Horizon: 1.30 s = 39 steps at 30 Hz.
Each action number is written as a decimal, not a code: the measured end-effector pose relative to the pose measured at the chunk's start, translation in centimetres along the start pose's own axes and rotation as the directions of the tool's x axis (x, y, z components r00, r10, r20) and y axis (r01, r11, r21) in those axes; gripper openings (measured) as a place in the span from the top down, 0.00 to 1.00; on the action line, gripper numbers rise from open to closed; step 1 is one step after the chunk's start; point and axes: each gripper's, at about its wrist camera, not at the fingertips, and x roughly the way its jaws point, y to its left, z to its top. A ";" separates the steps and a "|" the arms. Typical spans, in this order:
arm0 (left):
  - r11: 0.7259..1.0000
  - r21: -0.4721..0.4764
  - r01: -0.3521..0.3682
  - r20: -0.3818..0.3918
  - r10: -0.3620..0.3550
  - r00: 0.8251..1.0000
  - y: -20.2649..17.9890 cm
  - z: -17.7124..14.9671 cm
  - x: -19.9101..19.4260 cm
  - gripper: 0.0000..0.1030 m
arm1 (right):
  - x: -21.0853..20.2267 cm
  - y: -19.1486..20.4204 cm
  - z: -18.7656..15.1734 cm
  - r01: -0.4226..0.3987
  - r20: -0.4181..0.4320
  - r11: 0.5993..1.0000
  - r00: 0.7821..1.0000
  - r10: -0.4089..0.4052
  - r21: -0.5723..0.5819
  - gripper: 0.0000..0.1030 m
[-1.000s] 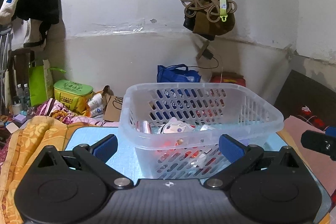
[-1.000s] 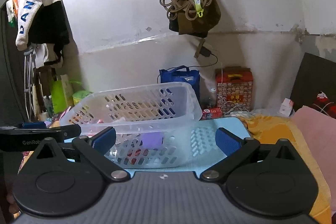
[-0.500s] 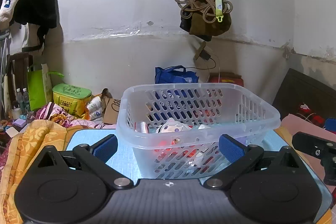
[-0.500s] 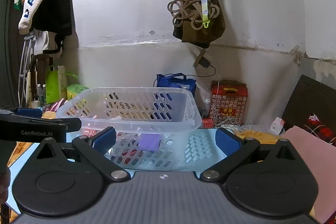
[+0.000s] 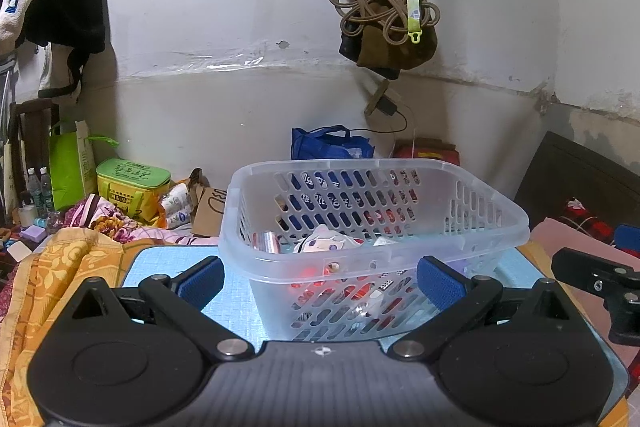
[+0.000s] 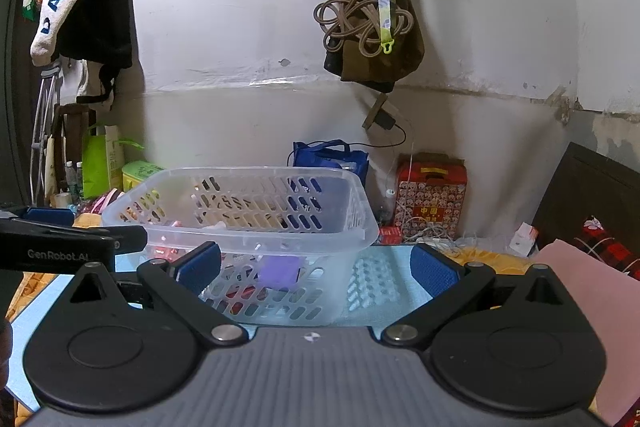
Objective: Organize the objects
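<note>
A clear plastic basket (image 5: 496, 223) with slotted walls stands on a light blue mat (image 5: 160, 259). It holds several small objects, among them a white figure (image 5: 324, 243) and a silver can (image 5: 266, 241). My left gripper (image 5: 320, 277) is open and empty, just in front of the basket's near wall. In the right wrist view the basket (image 6: 352, 211) stands left of centre with a purple block (image 6: 280, 269) inside. My right gripper (image 6: 314, 265) is open and empty, in front of the basket's right part. The left gripper's finger (image 6: 68, 245) shows at the left edge there.
A white wall stands close behind. A blue bag (image 6: 332, 157) and a red printed box (image 6: 430, 193) sit against it. A green-lidded box (image 5: 132, 183) and an orange blanket (image 5: 52, 267) lie at the left. A pink cloth (image 6: 580, 279) lies at the right. Bags hang overhead (image 6: 372, 27).
Both cameras have tilted up slightly and drawn back a little, so the basket sits lower in the views. The right view has swung to face the basket more squarely. Both grippers stay open.
</note>
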 end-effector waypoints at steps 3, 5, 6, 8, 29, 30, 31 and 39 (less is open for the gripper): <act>1.000 0.001 -0.001 0.000 0.001 1.000 0.0 0.0 0.0 0.00 | 0.0 0.0 0.0 0.000 0.000 1.000 1.000 0.000 0.000 0.00; 1.000 0.000 0.000 0.000 0.000 1.000 0.0 0.0 0.0 0.00 | 0.0 0.0 0.0 0.000 0.000 1.000 1.000 0.000 0.001 0.00; 1.000 0.000 0.001 -0.001 -0.001 1.000 0.0 0.0 0.0 0.00 | 0.0 0.0 0.0 0.000 0.000 1.000 1.000 0.000 0.000 0.00; 1.000 -0.001 0.004 -0.004 -0.004 1.000 -0.1 0.0 0.0 0.00 | 0.0 0.0 -0.1 0.001 -0.001 1.000 1.000 -0.001 -0.001 0.00; 0.999 0.031 -0.005 0.005 0.005 1.000 -0.4 -0.1 -0.2 0.00 | 0.1 -0.3 -0.2 0.012 -0.001 1.000 1.000 -0.012 -0.004 0.00; 0.999 0.032 -0.005 0.005 0.005 1.000 -0.4 -0.2 -0.2 0.00 | 0.1 -0.3 -0.2 0.012 -0.001 1.000 1.000 -0.012 -0.005 0.00; 0.999 0.032 -0.005 0.005 0.005 1.000 -0.4 -0.1 -0.2 0.00 | 0.1 -0.3 -0.2 0.012 -0.001 1.000 1.000 -0.012 -0.006 0.00; 0.999 0.032 -0.002 0.006 0.001 1.000 -0.3 -0.2 -0.3 0.00 | 0.2 -0.2 -0.3 0.012 -0.003 1.000 1.000 -0.012 -0.011 0.00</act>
